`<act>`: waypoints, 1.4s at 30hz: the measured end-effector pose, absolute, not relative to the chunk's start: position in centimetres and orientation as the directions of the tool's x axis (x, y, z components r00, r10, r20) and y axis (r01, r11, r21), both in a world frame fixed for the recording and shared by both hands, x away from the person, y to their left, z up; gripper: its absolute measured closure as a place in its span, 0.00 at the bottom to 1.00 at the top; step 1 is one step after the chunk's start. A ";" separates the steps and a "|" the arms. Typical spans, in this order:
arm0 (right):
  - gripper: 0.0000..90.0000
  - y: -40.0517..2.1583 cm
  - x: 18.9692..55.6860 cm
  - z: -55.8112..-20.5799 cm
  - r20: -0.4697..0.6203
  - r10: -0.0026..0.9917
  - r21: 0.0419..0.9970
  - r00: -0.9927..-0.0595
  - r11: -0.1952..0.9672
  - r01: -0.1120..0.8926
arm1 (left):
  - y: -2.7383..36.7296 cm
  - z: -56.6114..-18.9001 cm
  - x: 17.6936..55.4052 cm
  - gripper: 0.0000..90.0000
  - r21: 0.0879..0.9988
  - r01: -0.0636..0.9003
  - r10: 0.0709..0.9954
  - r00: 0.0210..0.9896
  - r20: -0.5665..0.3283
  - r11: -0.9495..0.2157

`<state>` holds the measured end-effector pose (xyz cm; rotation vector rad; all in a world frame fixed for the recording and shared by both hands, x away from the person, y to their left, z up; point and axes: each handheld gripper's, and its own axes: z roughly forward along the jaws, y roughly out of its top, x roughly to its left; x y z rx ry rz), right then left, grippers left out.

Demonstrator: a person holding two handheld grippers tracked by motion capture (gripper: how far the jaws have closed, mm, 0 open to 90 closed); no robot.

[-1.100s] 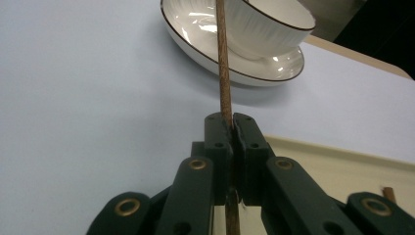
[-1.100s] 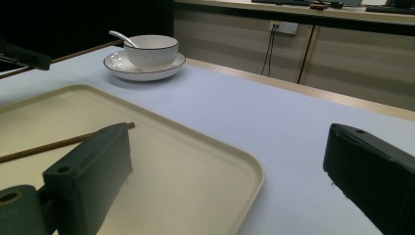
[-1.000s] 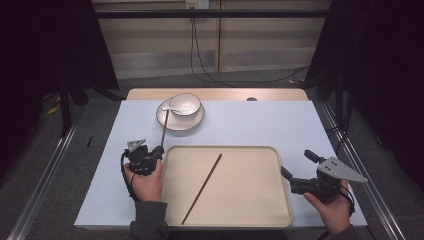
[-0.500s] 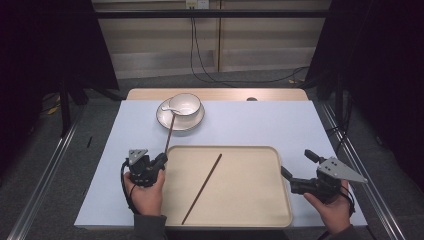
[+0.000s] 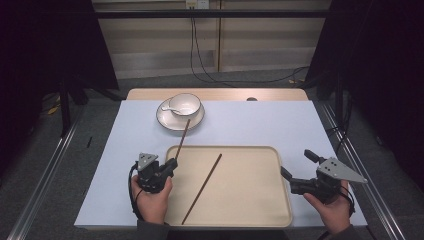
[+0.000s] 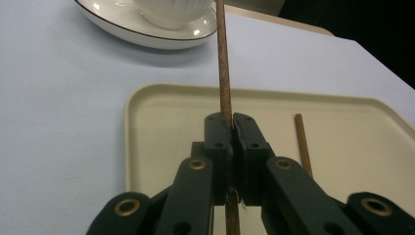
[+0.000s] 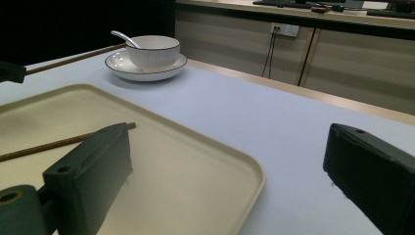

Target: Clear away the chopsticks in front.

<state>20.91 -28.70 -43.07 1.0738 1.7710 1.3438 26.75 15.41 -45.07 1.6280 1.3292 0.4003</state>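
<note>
My left gripper (image 5: 171,164) is shut on a brown chopstick (image 5: 182,139) at the beige tray's (image 5: 250,210) near left corner; the stick points forward toward the plate. In the left gripper view the same chopstick (image 6: 223,63) runs up from between the closed jaws. A second chopstick (image 5: 202,188) lies slantwise on the tray, also seen as the second chopstick (image 7: 58,143) in the right gripper view. My right gripper (image 5: 296,165) is open at the tray's right edge, its jaws wide apart with nothing between them.
A white bowl (image 5: 185,105) with a white spoon (image 5: 170,108) sits on a white plate (image 5: 165,119) at the back of the pale blue table cover (image 5: 260,125). Cables hang behind the table.
My left gripper has drawn back toward the near left corner of the tray, carrying its chopstick away from the plate. The right gripper has stayed put.
</note>
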 end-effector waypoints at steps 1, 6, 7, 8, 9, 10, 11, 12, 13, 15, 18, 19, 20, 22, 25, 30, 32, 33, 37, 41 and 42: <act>0.04 -28.7 20.9 -43.1 -0.026 0.897 0.967 -0.440 0.135 0.217 | 15.4 -45.1 26.7 0.95 0.818 0.573 0.878 0.363 -0.311 0.053; 0.04 -28.7 20.9 -43.1 -0.027 0.894 0.966 -0.447 0.138 0.218 | 15.0 -45.4 26.2 0.95 0.816 0.578 0.871 0.388 -0.301 0.024; 0.04 -28.7 20.9 -43.1 -0.027 0.894 0.966 -0.448 0.139 0.219 | 14.9 -45.4 26.1 0.95 0.813 0.582 0.866 0.397 -0.303 0.017; 0.04 -28.7 20.9 -43.1 -0.027 0.894 0.966 -0.448 0.139 0.219 | 14.8 -45.4 26.0 0.95 0.809 0.587 0.860 0.406 -0.309 0.014; 0.04 -28.7 20.9 -43.1 -0.026 0.894 0.966 -0.448 0.138 0.220 | 14.7 -45.4 25.9 0.95 0.807 0.591 0.861 0.406 -0.305 0.007; 0.04 -28.7 20.9 -43.1 -0.027 0.894 0.966 -0.448 0.139 0.219 | 14.7 -45.4 25.8 0.95 0.805 0.594 0.858 0.413 -0.304 -0.001; 0.04 -28.7 20.9 -43.1 -0.027 0.894 0.966 -0.448 0.139 0.219 | 14.6 -45.5 25.7 0.95 0.803 0.596 0.856 0.416 -0.308 -0.001; 0.04 -28.7 20.9 -43.1 -0.026 0.894 0.966 -0.448 0.138 0.220 | 14.6 -45.5 25.6 0.95 0.799 0.601 0.851 0.424 -0.309 -0.010; 0.04 -28.7 20.9 -43.1 -0.027 0.895 0.966 -0.446 0.139 0.219 | 14.6 -45.6 25.5 0.95 0.796 0.605 0.848 0.428 -0.312 -0.013; 0.04 -28.7 20.9 -43.1 -0.026 0.894 0.966 -0.448 0.139 0.220 | 14.5 -45.7 25.2 0.95 0.789 0.613 0.847 0.431 -0.312 -0.021; 0.04 -28.7 20.9 -43.1 -0.026 0.894 0.966 -0.447 0.138 0.220 | 14.4 -46.0 25.0 0.95 0.778 0.627 0.840 0.439 -0.318 -0.034; 0.04 -28.7 20.9 -43.1 -0.026 0.894 0.965 -0.448 0.139 0.221 | 14.4 -46.0 25.0 0.95 0.778 0.628 0.840 0.440 -0.318 -0.034; 0.04 -28.7 20.9 -43.1 -0.026 0.894 0.965 -0.448 0.139 0.221 | 14.4 -46.1 25.0 0.95 0.774 0.633 0.838 0.442 -0.321 -0.038; 0.04 -28.7 20.9 -43.1 -0.025 0.894 0.966 -0.448 0.137 0.220 | 14.3 -46.3 24.8 0.95 0.767 0.641 0.833 0.445 -0.330 -0.039; 0.04 -28.7 21.0 -43.2 -0.023 0.893 0.965 -0.449 0.137 0.223 | 14.3 -46.4 24.8 0.95 0.762 0.646 0.833 0.447 -0.327 -0.047; 0.04 -28.7 21.1 -43.2 -0.025 0.892 0.966 -0.451 0.138 0.220 | 14.0 -46.7 24.7 0.95 0.747 0.662 0.832 0.448 -0.327 -0.063; 0.04 -28.7 21.1 -43.2 -0.022 0.894 0.965 -0.448 0.135 0.223 | 14.0 -46.7 24.8 0.95 0.745 0.664 0.829 0.453 -0.328 -0.068; 0.04 -28.6 21.2 -43.2 -0.022 0.892 0.966 -0.451 0.136 0.222 | 14.1 -46.7 24.8 0.95 0.744 0.664 0.830 0.453 -0.325 -0.071; 0.04 -28.4 21.3 -43.2 -0.028 0.893 0.965 -0.449 0.141 0.221 | 14.0 -46.9 24.6 0.95 0.736 0.672 0.830 0.454 -0.324 -0.080; 0.04 -28.4 21.3 -43.2 -0.028 0.889 0.965 -0.458 0.144 0.219 | 13.8 -47.2 24.5 0.95 0.728 0.681 0.830 0.451 -0.327 -0.082; 0.04 -28.4 21.3 -43.2 -0.028 0.889 0.965 -0.458 0.144 0.219 | 13.8 -47.2 24.5 0.95 0.723 0.685 0.828 0.455 -0.327 -0.091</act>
